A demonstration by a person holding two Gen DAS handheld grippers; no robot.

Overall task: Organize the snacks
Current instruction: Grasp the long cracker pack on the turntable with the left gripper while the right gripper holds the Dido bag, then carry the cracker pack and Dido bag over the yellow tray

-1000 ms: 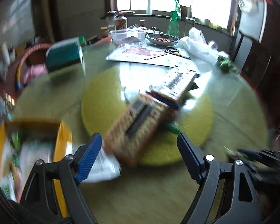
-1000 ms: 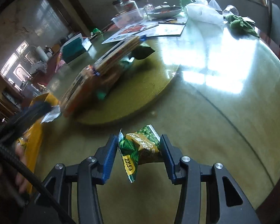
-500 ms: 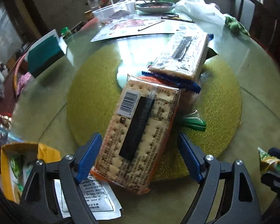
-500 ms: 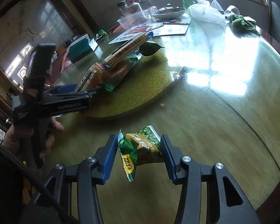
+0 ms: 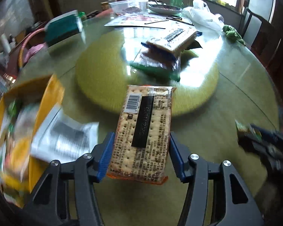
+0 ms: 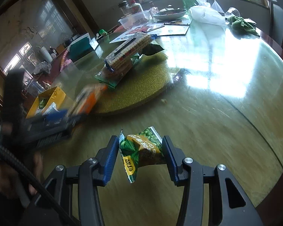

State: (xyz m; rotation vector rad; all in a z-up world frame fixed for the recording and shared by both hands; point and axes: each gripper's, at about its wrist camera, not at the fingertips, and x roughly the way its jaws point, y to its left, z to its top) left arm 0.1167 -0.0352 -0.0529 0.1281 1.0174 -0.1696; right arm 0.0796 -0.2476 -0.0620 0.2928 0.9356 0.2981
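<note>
My left gripper [image 5: 141, 154] is shut on an orange cracker pack [image 5: 144, 131] and holds it above the glass table, off the gold turntable [image 5: 103, 71]. It shows blurred in the right wrist view [image 6: 88, 99]. My right gripper [image 6: 139, 158] is shut on a small green pea snack packet [image 6: 141, 150], held above the table. A second cracker pack [image 5: 173, 37] lies on a green-edged snack bag [image 5: 156, 64] on the turntable. A yellow box [image 5: 18, 124] with snacks stands at the left.
A white printed packet [image 5: 66, 139] lies beside the yellow box. A teal box [image 5: 63, 29] stands at the back left. Papers [image 5: 141, 20], a bowl [image 6: 169, 14], a plastic tub [image 6: 134, 19], a white bag [image 6: 207, 14] and a green cloth [image 6: 241, 23] lie at the far edge.
My left gripper closed on the orange cracker pack, lifted it off the turntable and pulled it back toward the yellow box. My right gripper kept hold of the pea packet.
</note>
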